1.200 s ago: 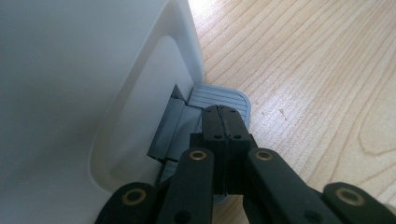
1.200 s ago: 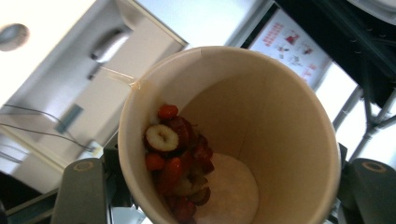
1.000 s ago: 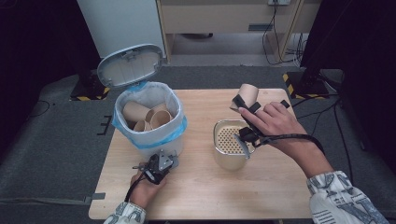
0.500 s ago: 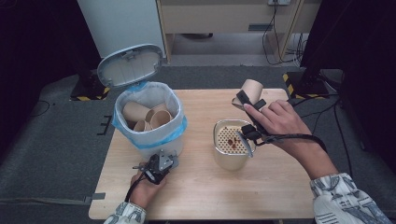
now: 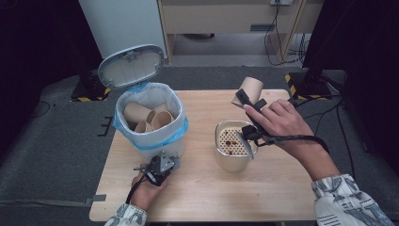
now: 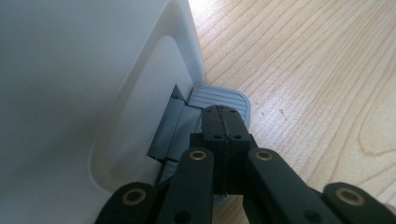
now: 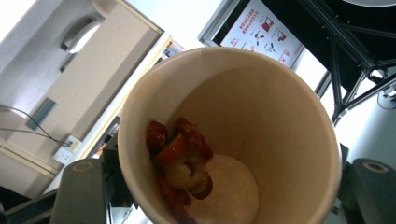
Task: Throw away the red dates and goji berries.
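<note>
Here's the wooden table [image 5: 282, 197], and on its left side the white pedal bin [image 5: 151, 136], blue-lined, lid thrown back, several empty paper cups [image 5: 151, 117] lying inside. Down at the bin's foot the left gripper [image 5: 160, 168] rests with its jaws clenched on nothing, tips pressed flat on the grey pedal [image 6: 224, 99] in the left gripper view. That looks like what keeps the lid up, so my advice is simple: don't ease off that pedal.

Centre-right stands the strainer tub [image 5: 233, 150], a cream container with a perforated insert where a few red bits already sit. Above and behind it the right gripper [image 5: 248, 101] grasps a paper cup [image 5: 249, 90] by its side, tipped over with the mouth facing down toward the person. In the right gripper view the cup [image 7: 261, 116] is wedged between the two black jaws, and red fruit scraps [image 7: 180, 161] cling low on its inner wall, with pale residue at the bottom.

Judging the step: emptying the cup into the strainer. The cup seems to sit beyond the tub's far rim, so bring the mouth squarely over the insert first, then tilt steeper and give a gentle shake, because those sticky pieces may hang on. Keep the squeeze moderate; a thin paper wall will buckle.
</note>
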Available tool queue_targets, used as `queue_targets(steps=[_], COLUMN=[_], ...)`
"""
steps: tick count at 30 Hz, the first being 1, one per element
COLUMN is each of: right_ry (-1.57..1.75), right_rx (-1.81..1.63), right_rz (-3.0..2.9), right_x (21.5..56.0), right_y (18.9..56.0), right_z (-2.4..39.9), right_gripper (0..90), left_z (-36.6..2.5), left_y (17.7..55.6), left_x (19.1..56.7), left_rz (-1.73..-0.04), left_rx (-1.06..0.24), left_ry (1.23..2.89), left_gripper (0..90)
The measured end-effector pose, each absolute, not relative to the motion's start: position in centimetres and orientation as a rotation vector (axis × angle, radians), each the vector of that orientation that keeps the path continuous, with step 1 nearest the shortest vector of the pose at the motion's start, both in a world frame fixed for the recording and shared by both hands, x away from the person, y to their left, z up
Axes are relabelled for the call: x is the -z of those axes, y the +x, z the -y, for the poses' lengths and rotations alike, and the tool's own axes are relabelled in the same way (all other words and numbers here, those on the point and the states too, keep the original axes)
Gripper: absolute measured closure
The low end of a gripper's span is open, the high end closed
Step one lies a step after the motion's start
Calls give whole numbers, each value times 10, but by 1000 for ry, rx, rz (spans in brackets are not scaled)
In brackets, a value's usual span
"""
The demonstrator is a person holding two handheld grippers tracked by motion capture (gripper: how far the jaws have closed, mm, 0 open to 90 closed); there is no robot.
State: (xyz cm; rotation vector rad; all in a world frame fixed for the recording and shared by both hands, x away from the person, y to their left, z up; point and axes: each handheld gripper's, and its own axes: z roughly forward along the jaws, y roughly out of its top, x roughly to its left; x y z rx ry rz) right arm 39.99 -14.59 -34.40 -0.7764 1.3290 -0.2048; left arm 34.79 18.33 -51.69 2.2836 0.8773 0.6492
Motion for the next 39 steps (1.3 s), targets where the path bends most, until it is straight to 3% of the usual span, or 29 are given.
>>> queue_targets(steps=[4, 13, 20, 39], right_ry=[-842, -805, -830, -669], right_rx=[235, 217, 221, 47], right_rz=[-1383, -1386, -1460, -1561], right_x=[364, 359, 377, 365], right_y=[402, 402, 407, 413], right_z=[148, 148, 147, 146], right_gripper=[306, 308, 305, 300], left_z=[-183, -183, -183, -183], left_y=[348, 348, 348, 348], left_x=[517, 517, 517, 517], left_rz=[-880, -877, -879, -878], left_rx=[-648, -649, -649, -648], left_ry=[2282, 2283, 2281, 2282], left_gripper=[899, 899, 899, 899])
